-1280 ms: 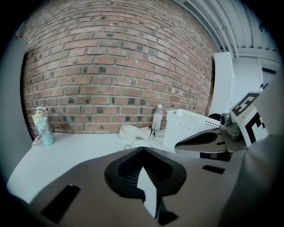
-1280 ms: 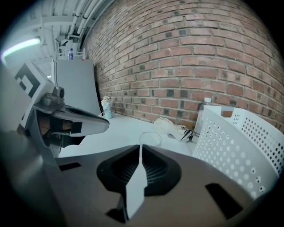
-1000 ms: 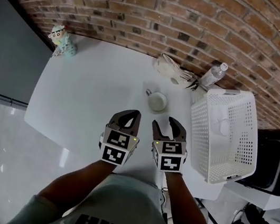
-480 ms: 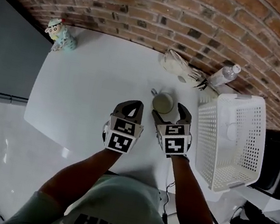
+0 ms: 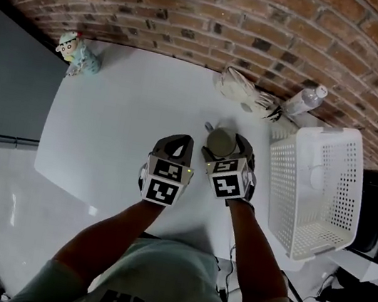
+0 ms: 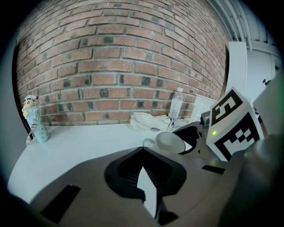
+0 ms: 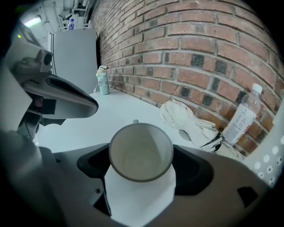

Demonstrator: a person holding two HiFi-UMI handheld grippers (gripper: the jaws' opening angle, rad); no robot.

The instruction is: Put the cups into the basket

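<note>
Right gripper (image 5: 227, 150): jaws have just been opening and stand wide, white cup (image 7: 141, 153) between them, unpinched. Left gripper (image 5: 182, 142), at the cup's 8 o'clock: jaws narrow, empty. White basket (image 5: 280, 177) at cup's 3 o'clock.

White table (image 5: 106, 125) set against brick wall (image 5: 199, 11). Small cartoon figurine (image 5: 75, 54) upright at table's far left corner, by the wall. Crumpled white cloth (image 5: 243, 91) with dark markings lies at far edge, right of centre. Clear bottle (image 5: 305, 102), white cap, stands just beside cloth. Grey panel (image 5: 6, 78) left of table; glossy pale floor (image 5: 16, 225) below.
</note>
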